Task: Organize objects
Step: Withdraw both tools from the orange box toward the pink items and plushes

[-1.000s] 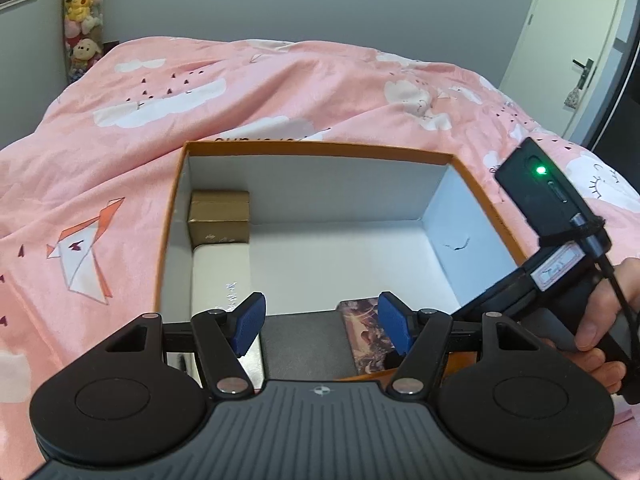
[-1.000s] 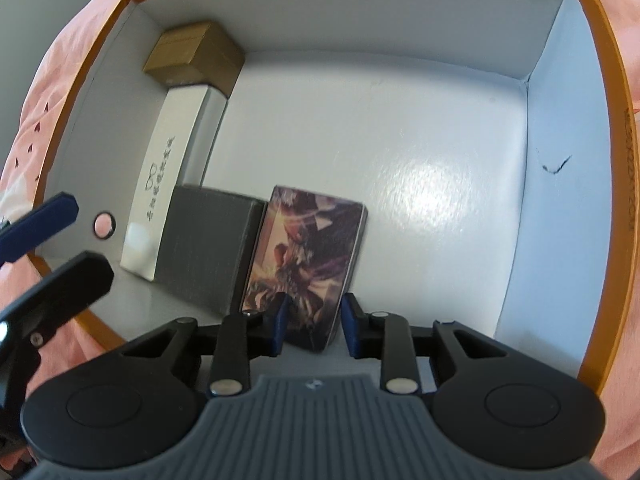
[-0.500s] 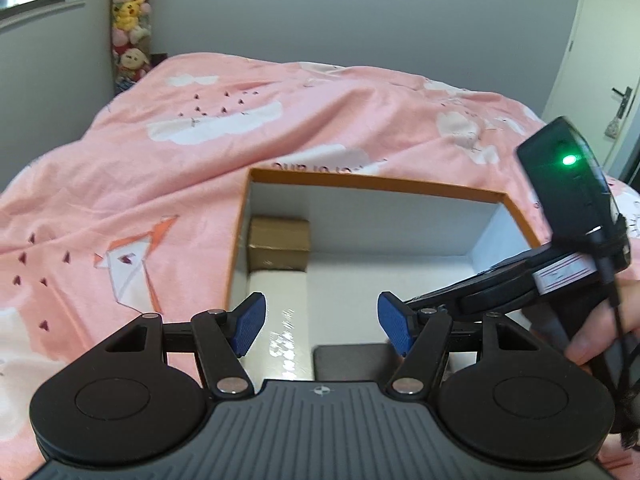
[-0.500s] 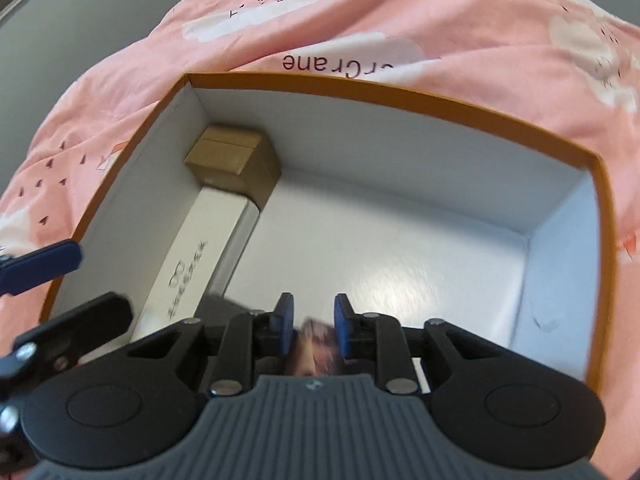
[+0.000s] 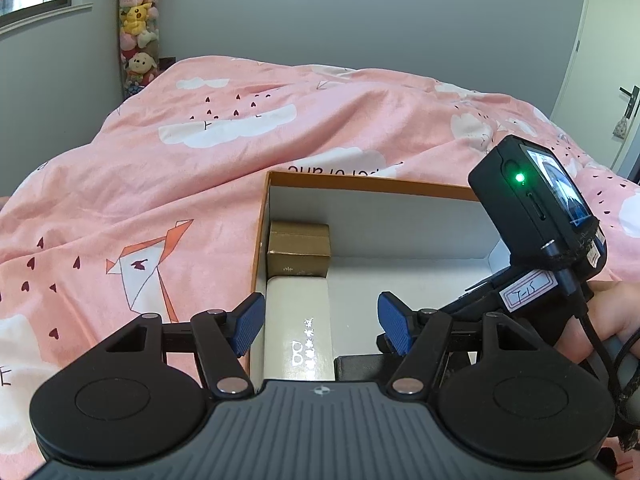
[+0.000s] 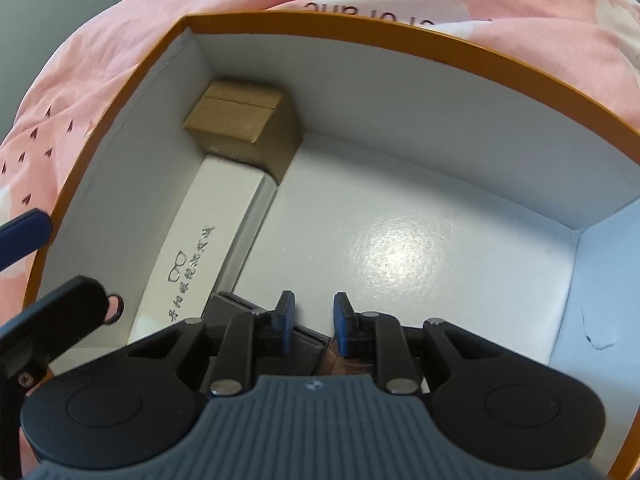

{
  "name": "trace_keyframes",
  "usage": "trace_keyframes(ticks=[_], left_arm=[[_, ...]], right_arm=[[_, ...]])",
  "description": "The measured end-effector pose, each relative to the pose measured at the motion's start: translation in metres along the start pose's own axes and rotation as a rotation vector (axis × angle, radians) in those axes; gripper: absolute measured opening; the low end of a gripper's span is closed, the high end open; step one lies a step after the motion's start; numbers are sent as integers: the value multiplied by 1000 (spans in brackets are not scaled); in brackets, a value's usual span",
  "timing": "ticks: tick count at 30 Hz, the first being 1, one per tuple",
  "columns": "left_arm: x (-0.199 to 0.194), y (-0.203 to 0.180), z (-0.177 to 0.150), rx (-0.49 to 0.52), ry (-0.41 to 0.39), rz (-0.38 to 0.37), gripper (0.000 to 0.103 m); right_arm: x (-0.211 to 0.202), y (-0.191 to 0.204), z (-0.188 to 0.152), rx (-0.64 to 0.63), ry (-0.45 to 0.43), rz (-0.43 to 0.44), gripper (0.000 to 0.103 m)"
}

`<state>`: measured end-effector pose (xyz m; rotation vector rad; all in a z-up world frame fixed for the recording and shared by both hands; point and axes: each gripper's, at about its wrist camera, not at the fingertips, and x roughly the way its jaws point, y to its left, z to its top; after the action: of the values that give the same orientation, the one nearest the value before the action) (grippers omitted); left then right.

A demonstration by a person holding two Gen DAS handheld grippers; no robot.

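An orange-rimmed white box (image 5: 360,181) (image 6: 400,32) sits on the pink bedspread. Along its left wall lie a gold-brown carton (image 5: 298,254) (image 6: 244,130), a long white glasses box (image 5: 298,332) (image 6: 204,248) and a dark grey box (image 6: 256,312) (image 5: 356,366). A picture card (image 6: 352,364) lies beside the grey box, mostly hidden under my right gripper. My right gripper (image 6: 314,320) is narrowly open and empty above the card and grey box. My left gripper (image 5: 322,328) is open and empty over the box's near-left corner.
The pink quilt (image 5: 160,184) surrounds the box. The box floor's middle and right (image 6: 420,248) hold nothing. A tube of plush toys (image 5: 138,28) stands by the far wall, and a door (image 5: 608,60) is at the right.
Both grippers have pulled back and upward from the box. The right gripper has left the picture card lying in the box beside the grey box.
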<state>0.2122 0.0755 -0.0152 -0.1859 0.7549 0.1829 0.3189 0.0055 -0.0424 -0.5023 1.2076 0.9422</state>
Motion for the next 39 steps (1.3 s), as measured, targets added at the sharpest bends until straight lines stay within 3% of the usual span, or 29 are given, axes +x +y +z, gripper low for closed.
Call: trace_keyframes(ticks=[7, 14, 18, 22, 25, 32, 39], left_arm=[[-16, -4, -3, 6, -18, -15, 76], [-51, -17, -9, 44, -56, -104, 76], [-73, -25, -19, 77, -68, -155, 76], [-89, -32, -30, 114, -70, -178, 76], [-96, -35, -42, 129, -42, -205, 76], [-99, -37, -80, 171, 51, -236, 76], [-104, -40, -118, 304, 161, -255, 77]], right_arm=[[-5, -3, -2, 24, -19, 11, 21], [-57, 4, -33, -1, -208, -32, 23], [-96, 6, -63, 8, -324, -23, 33], [-126, 9, -97, 25, -415, -18, 36], [-140, 11, -126, 44, -463, -2, 43], [-145, 14, -188, 62, -512, -58, 66], [-132, 24, -227, 19, -497, -140, 69]])
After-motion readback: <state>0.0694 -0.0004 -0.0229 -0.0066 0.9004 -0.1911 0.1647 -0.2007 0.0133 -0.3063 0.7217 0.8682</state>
